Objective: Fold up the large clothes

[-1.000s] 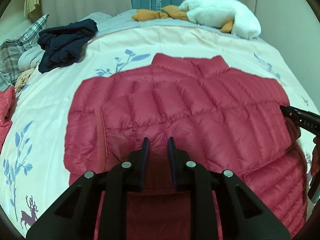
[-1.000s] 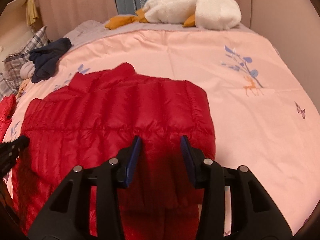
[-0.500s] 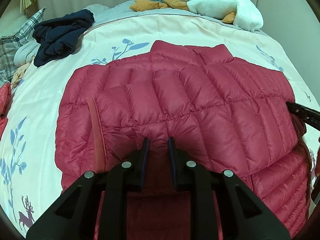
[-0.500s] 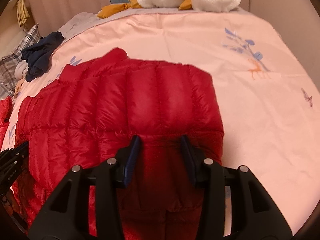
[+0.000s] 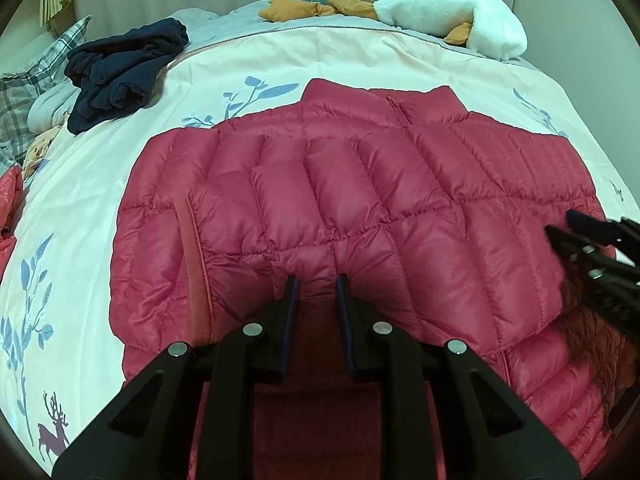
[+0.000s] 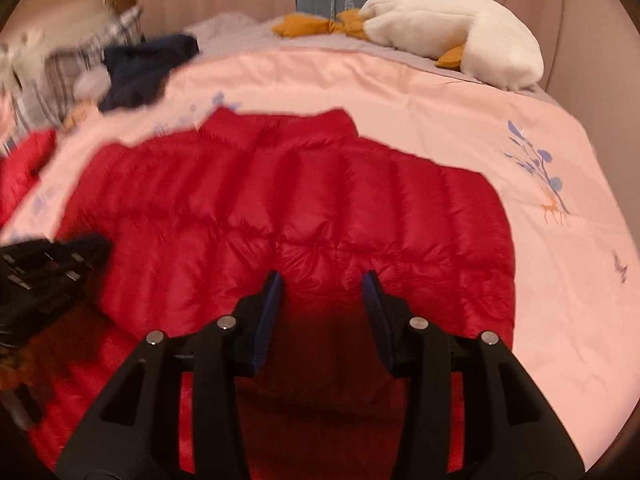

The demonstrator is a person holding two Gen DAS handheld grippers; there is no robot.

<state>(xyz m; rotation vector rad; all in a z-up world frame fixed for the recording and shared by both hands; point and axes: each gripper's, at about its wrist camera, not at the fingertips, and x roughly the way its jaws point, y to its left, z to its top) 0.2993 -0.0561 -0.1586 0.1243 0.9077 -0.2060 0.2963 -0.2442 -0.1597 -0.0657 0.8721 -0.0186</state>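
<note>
While spread flat on the pale pink leaf-printed quilt, lies just ahead of both tools: red quilted puffer jacket, collar farthest away. Left gripper narrowly parted, fingertips pinching a fold of jacket fabric. Right gripper spread wider, red fabric between its blue pads; cannot tell whether actually gripped.

A red quilted jacket is seen on a cream duvet printed with blue leaves and deer.
</note>
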